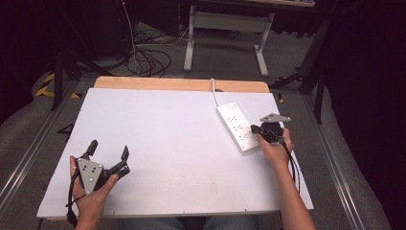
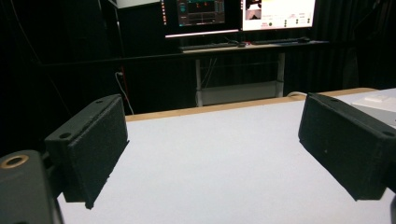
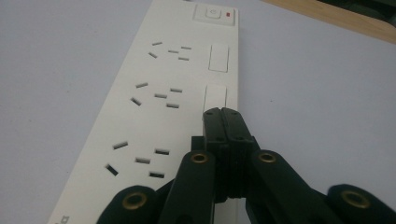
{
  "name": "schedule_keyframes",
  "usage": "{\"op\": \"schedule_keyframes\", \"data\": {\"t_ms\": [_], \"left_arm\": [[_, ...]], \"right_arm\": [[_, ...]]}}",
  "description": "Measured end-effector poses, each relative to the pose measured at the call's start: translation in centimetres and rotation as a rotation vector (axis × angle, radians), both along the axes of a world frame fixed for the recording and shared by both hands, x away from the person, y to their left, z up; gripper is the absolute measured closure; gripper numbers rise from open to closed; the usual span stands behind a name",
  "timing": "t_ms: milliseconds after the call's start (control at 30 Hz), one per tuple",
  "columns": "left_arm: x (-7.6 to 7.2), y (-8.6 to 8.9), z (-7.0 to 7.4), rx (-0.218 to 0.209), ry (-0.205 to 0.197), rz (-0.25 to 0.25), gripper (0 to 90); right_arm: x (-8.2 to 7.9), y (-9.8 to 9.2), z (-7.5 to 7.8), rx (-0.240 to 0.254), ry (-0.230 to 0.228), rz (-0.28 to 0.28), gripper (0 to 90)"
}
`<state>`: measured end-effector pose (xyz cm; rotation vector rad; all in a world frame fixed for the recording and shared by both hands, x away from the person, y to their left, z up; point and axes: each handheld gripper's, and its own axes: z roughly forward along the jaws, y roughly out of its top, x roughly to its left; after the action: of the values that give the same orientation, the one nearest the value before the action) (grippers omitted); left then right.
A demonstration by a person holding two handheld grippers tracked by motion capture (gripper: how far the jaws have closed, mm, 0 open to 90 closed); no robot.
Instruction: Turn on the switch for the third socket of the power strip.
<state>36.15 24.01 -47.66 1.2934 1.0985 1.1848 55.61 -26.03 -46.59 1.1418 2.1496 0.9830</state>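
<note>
1. The right gripper (image 1: 256, 128) sits over the white power strip (image 1: 235, 125), jaws pressed together with nothing between them, tips on the middle rocker switch (image 3: 215, 98).
2. The power strip lies at the right side of the white table (image 1: 172, 143), its cord (image 1: 213, 91) running off the far edge.
3. The left gripper (image 1: 109, 149) rests near the front left corner, jaws spread wide and holding nothing, well apart from the strip.
</note>
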Motion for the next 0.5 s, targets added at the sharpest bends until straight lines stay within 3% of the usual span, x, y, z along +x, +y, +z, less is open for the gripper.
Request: {"op": "schedule_keyframes", "data": {"t_ms": [500], "left_arm": [[-0.06, 0.03, 0.00, 0.002, 0.001, -0.001, 8.8]], "right_arm": [[0.03, 0.00, -0.11, -0.004, 0.002, -0.003, 90.0]]}}
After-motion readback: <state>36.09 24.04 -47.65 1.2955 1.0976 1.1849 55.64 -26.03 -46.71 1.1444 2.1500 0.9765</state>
